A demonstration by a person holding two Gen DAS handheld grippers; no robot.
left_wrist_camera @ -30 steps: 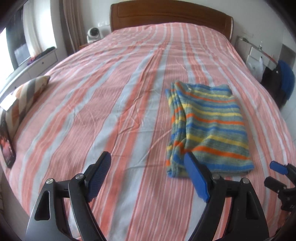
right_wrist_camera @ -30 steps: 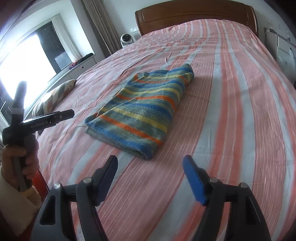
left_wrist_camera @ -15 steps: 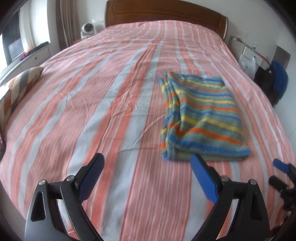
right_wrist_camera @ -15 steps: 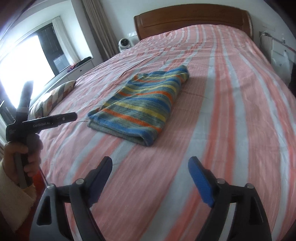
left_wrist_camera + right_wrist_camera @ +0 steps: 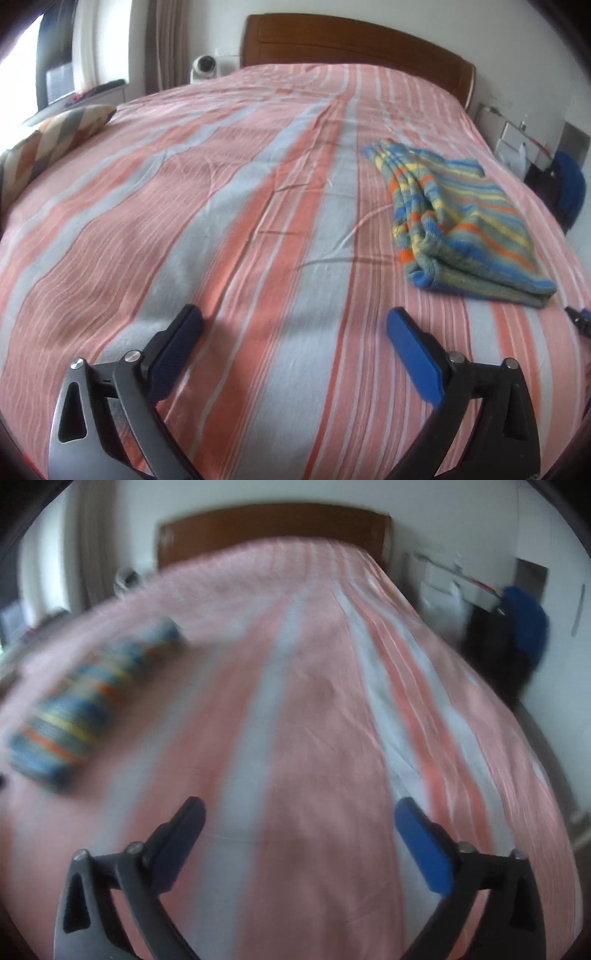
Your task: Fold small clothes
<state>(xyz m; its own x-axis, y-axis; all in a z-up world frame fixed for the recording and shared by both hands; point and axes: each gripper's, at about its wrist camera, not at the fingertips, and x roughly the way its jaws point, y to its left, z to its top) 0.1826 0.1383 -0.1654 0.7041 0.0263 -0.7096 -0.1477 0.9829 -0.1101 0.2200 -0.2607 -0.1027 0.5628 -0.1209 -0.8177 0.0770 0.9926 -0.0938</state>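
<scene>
The left gripper [image 5: 293, 323] has its jaws spread wide apart, holding nothing, positioned above the striped bed sheet [image 5: 229, 206]. Its blue pads [image 5: 413, 354] point along the bed toward the wooden headboard [image 5: 354, 44].

The folded striped garment [image 5: 458, 221] lies flat on the sheet, ahead and to the right of the left gripper and well apart from it. Its layered fold edges face the middle of the bed; the near end shows a rounded fold. Colours: blue, yellow, orange and grey bands.

The right gripper [image 5: 299, 808] also has its jaws spread wide apart and is empty. The right wrist view is heavily motion-blurred. In that view the garment [image 5: 85, 701] appears at the far left, well apart from the gripper, with bare sheet [image 5: 314, 709] directly ahead.

A patterned cushion [image 5: 55, 136] rests at the left edge of the bed. A white round device [image 5: 205, 66] stands beside the headboard. A blue item [image 5: 528, 624] hangs near the wall to the right of the bed
</scene>
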